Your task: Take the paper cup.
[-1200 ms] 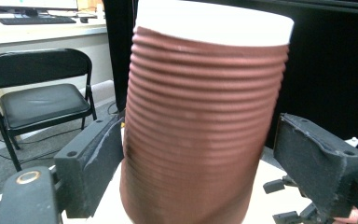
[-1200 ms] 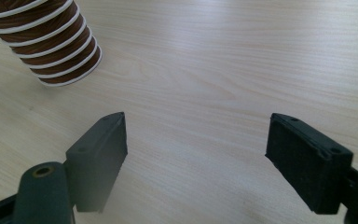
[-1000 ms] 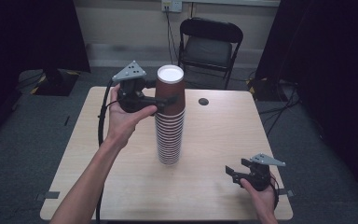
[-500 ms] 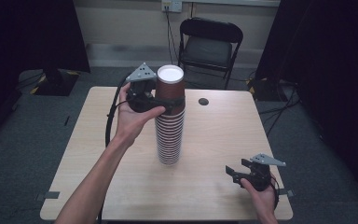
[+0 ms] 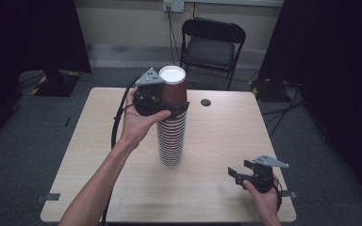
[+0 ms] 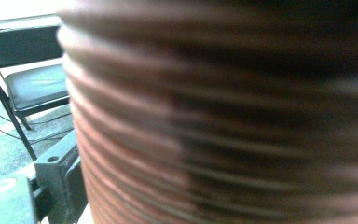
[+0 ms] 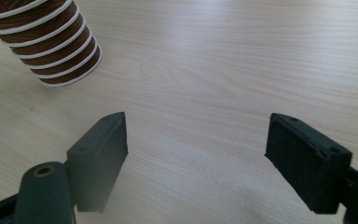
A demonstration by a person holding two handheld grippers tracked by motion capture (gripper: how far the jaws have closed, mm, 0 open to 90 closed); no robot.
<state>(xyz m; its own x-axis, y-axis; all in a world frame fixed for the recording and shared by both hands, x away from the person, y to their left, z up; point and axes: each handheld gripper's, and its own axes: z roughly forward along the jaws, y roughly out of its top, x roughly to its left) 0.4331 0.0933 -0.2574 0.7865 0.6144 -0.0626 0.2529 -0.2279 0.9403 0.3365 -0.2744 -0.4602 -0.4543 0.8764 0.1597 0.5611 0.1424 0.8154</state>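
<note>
A tall stack of brown paper cups [image 5: 171,136] with white rims stands mid-table; its top [image 5: 172,73] is white. My left gripper [image 5: 172,104] reaches in from the left, its jaws on either side of the top cup where it meets the rims below. The jaws have just been opening, with the stack between them. In the left gripper view the blurred stack [image 6: 223,121] is very close, with one finger [image 6: 58,179] beside its left edge. My right gripper [image 5: 238,176] rests open near the table's front right. Bare wood lies between its jaws [image 7: 196,154], and the stack's foot [image 7: 46,42] is beyond.
The light wooden table [image 5: 226,136] has a small dark round object [image 5: 206,102] at its far side. A black folding chair [image 5: 210,44] stands behind the table. The left gripper's cable [image 5: 118,125] hangs along the forearm.
My left gripper has shifted right and slightly down, closer around the top of the stack. The stack and the right gripper have stayed put.
</note>
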